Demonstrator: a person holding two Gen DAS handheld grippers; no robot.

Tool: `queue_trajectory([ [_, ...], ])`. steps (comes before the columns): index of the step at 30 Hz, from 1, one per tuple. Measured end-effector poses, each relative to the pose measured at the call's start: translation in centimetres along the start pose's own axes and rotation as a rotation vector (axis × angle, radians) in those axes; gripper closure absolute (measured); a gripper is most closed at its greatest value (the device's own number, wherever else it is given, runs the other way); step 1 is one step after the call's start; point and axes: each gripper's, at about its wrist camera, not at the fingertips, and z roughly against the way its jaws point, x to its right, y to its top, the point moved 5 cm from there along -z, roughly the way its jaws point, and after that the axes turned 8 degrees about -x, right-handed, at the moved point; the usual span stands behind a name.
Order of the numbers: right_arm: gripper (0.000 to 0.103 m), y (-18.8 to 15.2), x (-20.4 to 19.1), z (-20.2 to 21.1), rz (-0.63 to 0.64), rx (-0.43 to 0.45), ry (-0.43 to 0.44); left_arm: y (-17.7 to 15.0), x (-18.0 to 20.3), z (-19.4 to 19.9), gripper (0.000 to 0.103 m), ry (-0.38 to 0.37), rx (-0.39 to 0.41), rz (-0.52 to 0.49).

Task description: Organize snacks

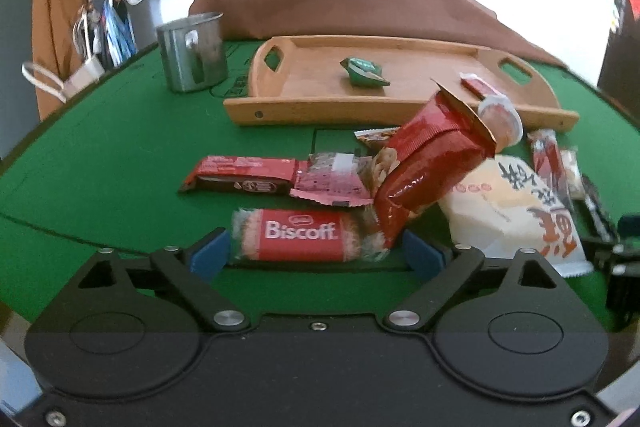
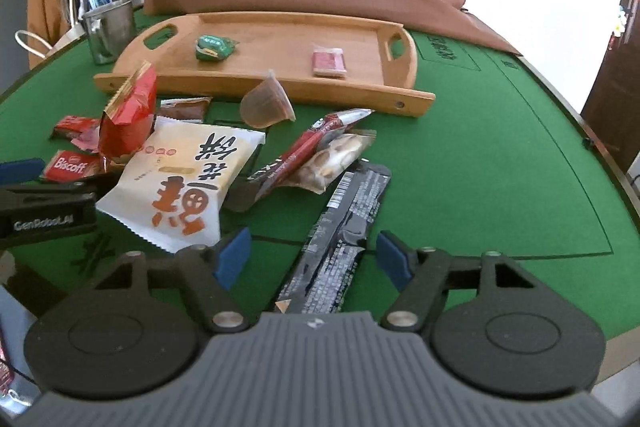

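Observation:
A pile of snacks lies on the green table in front of a wooden tray (image 1: pixel 320 107) (image 2: pixel 256 83). In the tray rest a green candy (image 1: pixel 364 71) (image 2: pixel 214 47) and a small red packet (image 2: pixel 328 63) (image 1: pixel 478 87). My left gripper (image 1: pixel 316 253) is open, its blue pads on either side of a red Biscoff packet (image 1: pixel 302 235) (image 2: pixel 72 167) without pressing it. A tall red pouch (image 1: pixel 428 163) (image 2: pixel 128 115) leans just right of the Biscoff. My right gripper (image 2: pixel 314 257) is open over a long black bar wrapper (image 2: pixel 340 235), pads clear of it.
A metal mug (image 1: pixel 192 51) (image 2: pixel 110 29) stands left of the tray; brown cloth (image 1: pixel 360 7) lies behind it. A white pastry bag (image 2: pixel 180 179) (image 1: pixel 516 207), a jelly cup (image 2: pixel 266 103), a red stick pack (image 2: pixel 304 151) and a nut bag (image 2: pixel 336 159) lie between the grippers. Bare green felt (image 2: pixel 500 147) stretches right.

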Motion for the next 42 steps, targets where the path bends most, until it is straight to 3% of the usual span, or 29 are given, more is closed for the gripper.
queue_trajectory([
  [2, 0.036, 0.0, -0.2, 0.2, -0.007, 0.002, 0.001, 0.0, 0.2, 0.0, 0.015, 0.009, 0.012, 0.003],
  [3, 0.044, 0.1, -0.4, 0.2, -0.003, 0.001, 0.001, 0.0, 0.3, 0.2, 0.03, 0.0, 0.017, -0.002],
  [4, 0.054, 0.1, -0.6, 0.3, 0.003, -0.001, 0.002, 0.0, 0.5, 0.5, 0.037, -0.001, 0.02, -0.005],
  [6, 0.057, 0.4, -0.8, 0.3, 0.013, -0.016, 0.007, -0.1, 0.7, 0.8, 0.044, 0.002, 0.018, -0.018],
  [12, 0.062, 1.0, 0.4, 0.4, -0.006, -0.037, 0.019, -0.5, 0.8, 1.7, 0.044, 0.018, 0.015, -0.068],
  [23, 0.071, 2.3, 2.5, 1.0, -0.04, -0.014, 0.004, -0.6, -0.3, 3.3, 0.045, 0.008, 0.006, -0.024],
  [24, 0.073, 2.4, 2.6, 1.1, -0.044, -0.012, 0.004, -0.5, -0.4, 3.4, 0.045, 0.004, 0.006, -0.02],
  [25, 0.085, 2.5, 2.8, 1.2, -0.046, -0.008, 0.006, -0.4, -0.5, 3.6, 0.045, 0.001, 0.01, -0.016],
  [26, 0.087, 2.7, 3.0, 1.3, -0.049, -0.006, 0.004, -0.2, -0.6, 3.8, 0.045, -0.001, 0.017, -0.014],
  [29, 0.083, 3.1, 3.4, 1.5, -0.051, 0.007, -0.005, 0.4, -0.8, 4.5, 0.046, -0.006, 0.042, -0.007],
  [31, 0.065, 3.1, 3.5, 1.4, -0.058, 0.011, -0.008, 0.7, -1.0, 4.9, 0.046, -0.005, 0.056, -0.003],
  [32, 0.063, 2.9, 3.5, 1.2, -0.061, 0.005, -0.014, 0.8, -1.0, 5.0, 0.046, -0.006, 0.062, -0.001],
  [33, 0.055, 2.7, 3.4, 1.0, -0.068, 0.0, -0.013, 1.0, -1.1, 5.1, 0.046, -0.007, 0.066, 0.002],
  [36, 0.049, 2.0, 3.3, 0.4, -0.094, 0.001, -0.032, 1.5, -1.3, 5.3, 0.075, -0.006, 0.075, 0.015],
  [39, 0.034, 1.4, 3.3, 0.7, -0.127, 0.056, -0.114, 2.1, -1.7, 5.0, 0.074, -0.009, 0.076, 0.033],
  [41, 0.031, 1.1, 3.4, 0.8, -0.133, 0.058, -0.139, 2.0, -1.9, 4.8, 0.074, -0.003, 0.074, 0.038],
  [42, 0.031, 1.0, 3.5, 0.6, -0.136, 0.042, -0.135, 1.9, -2.0, 4.7, 0.069, 0.002, 0.072, 0.038],
])
